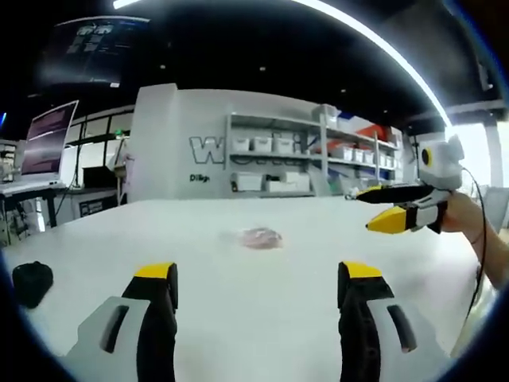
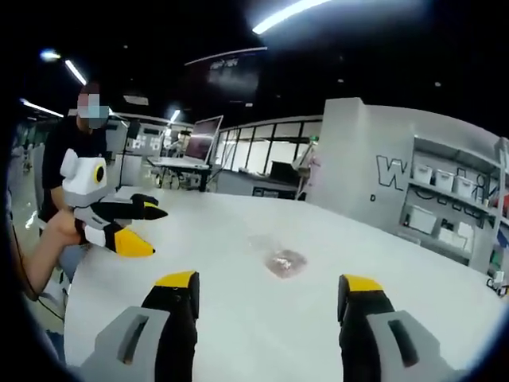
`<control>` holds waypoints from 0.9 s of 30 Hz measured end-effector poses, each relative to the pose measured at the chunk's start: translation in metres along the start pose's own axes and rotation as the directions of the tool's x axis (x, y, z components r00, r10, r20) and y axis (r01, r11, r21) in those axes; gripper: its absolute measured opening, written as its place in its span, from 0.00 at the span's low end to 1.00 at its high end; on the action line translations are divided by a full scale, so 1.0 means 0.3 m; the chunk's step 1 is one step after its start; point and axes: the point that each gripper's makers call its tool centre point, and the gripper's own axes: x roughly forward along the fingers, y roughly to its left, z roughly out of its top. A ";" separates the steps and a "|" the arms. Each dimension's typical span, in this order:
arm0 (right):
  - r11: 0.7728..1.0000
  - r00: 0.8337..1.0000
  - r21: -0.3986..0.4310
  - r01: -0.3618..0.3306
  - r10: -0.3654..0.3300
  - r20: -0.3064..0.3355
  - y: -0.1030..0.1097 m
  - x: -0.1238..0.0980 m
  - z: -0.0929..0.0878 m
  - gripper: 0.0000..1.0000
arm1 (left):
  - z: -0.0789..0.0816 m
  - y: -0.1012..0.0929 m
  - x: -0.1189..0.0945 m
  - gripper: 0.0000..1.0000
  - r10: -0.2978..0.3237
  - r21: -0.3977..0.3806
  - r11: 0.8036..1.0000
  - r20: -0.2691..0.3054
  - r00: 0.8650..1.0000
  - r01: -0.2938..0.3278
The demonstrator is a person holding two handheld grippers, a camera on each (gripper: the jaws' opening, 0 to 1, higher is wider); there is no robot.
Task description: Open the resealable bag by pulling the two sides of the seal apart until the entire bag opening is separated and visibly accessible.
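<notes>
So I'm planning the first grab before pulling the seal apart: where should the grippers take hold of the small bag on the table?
The resealable bag lies flat and small on the white table, its seal too blurred to locate. Likely best: come down from above, each open gripper pinching one lip of the opening edge, left gripper and right gripper on opposite sides.

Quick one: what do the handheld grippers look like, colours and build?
Left gripper and right gripper match: grey bodies with slots, black jaws capped in yellow. Seen from the side, each has a white housing and a yellow-and-black beak-like front. A thin dark cable hangs beside the right one.
</notes>
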 end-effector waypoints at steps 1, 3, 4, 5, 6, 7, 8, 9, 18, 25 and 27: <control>1.000 1.000 -0.001 0.000 0.000 -0.001 -0.002 0.004 0.000 0.70 | 0.000 -0.002 -0.001 0.82 -0.002 0.001 1.000 0.000 1.000 0.002; 1.000 1.000 0.002 -0.002 0.002 0.002 -0.003 0.009 0.002 0.70 | 0.006 -0.006 -0.004 0.82 -0.004 0.007 1.000 0.007 1.000 0.004; 1.000 1.000 0.001 -0.002 0.002 0.001 -0.003 0.013 0.001 0.70 | 0.010 -0.006 -0.004 0.82 -0.006 0.008 1.000 0.011 1.000 0.006; 1.000 1.000 0.000 -0.002 0.002 -0.001 -0.004 0.018 0.001 0.70 | 0.012 -0.006 -0.003 0.82 -0.007 0.008 1.000 0.013 1.000 0.006; 1.000 1.000 0.001 -0.001 0.001 -0.002 -0.006 0.022 0.003 0.69 | 0.014 -0.006 -0.002 0.82 -0.008 0.007 1.000 0.014 1.000 0.008; 1.000 1.000 0.000 -0.001 0.001 -0.001 -0.005 0.025 0.005 0.69 | 0.016 -0.005 -0.001 0.82 -0.009 0.007 1.000 0.013 1.000 0.009; 1.000 1.000 -0.002 -0.005 0.005 0.001 -0.004 0.031 0.010 0.69 | 0.018 -0.005 -0.001 0.82 -0.010 0.009 1.000 0.014 1.000 0.010; 1.000 1.000 -0.005 -0.007 0.007 0.001 -0.002 0.035 0.014 0.69 | 0.019 -0.004 -0.001 0.82 -0.010 0.011 1.000 0.015 1.000 0.010; 1.000 1.000 -0.022 -0.010 0.010 -0.003 -0.003 0.050 0.028 0.67 | 0.017 0.019 -0.009 0.80 0.013 0.012 1.000 0.006 1.000 -0.013; 0.999 1.000 -0.037 -0.023 0.022 -0.022 -0.001 0.073 0.021 0.65 | 0.008 0.018 -0.003 0.79 0.011 0.011 1.000 -0.006 1.000 -0.011; 0.999 0.999 -0.043 -0.022 0.021 -0.027 -0.005 0.081 0.020 0.64 | 0.012 0.016 -0.002 0.79 0.009 0.012 1.000 0.000 1.000 -0.009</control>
